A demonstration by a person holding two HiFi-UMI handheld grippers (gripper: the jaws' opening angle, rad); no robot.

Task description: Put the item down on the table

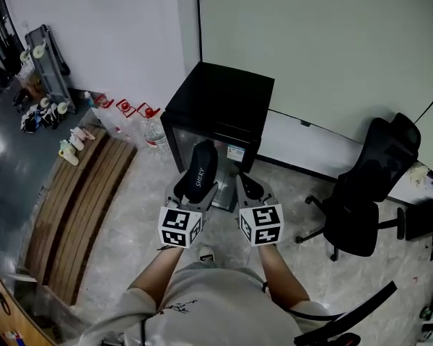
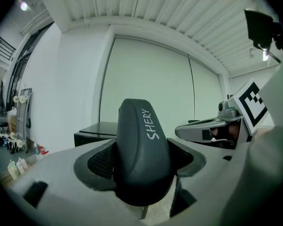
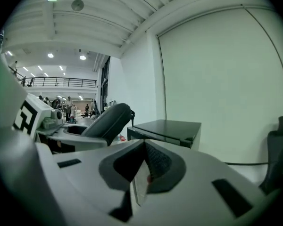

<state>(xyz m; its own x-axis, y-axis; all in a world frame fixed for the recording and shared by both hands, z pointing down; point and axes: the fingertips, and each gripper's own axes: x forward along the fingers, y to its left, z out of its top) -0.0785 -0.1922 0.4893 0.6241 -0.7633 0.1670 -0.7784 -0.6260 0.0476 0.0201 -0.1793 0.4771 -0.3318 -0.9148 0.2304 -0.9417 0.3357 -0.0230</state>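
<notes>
A dark grey, rounded hard case [image 2: 141, 149] with "SHERY" printed on it stands upright between the jaws of my left gripper [image 2: 141, 166], which is shut on its lower half. In the head view the case [image 1: 200, 170] rises above the left gripper [image 1: 195, 192], just in front of a black cabinet [image 1: 220, 107]. My right gripper [image 1: 248, 187] is held level beside it, to its right. Its pads [image 3: 153, 161] meet with nothing between them. The right gripper view shows the case [image 3: 108, 121] off to the left.
The black cabinet [image 3: 167, 128] stands on the floor against the pale wall. A black office chair [image 1: 372, 186] is at the right. A slatted wooden bench [image 1: 79, 207] lies at the left, with bottles [image 1: 68, 150] and clutter beyond it. The floor is pale stone.
</notes>
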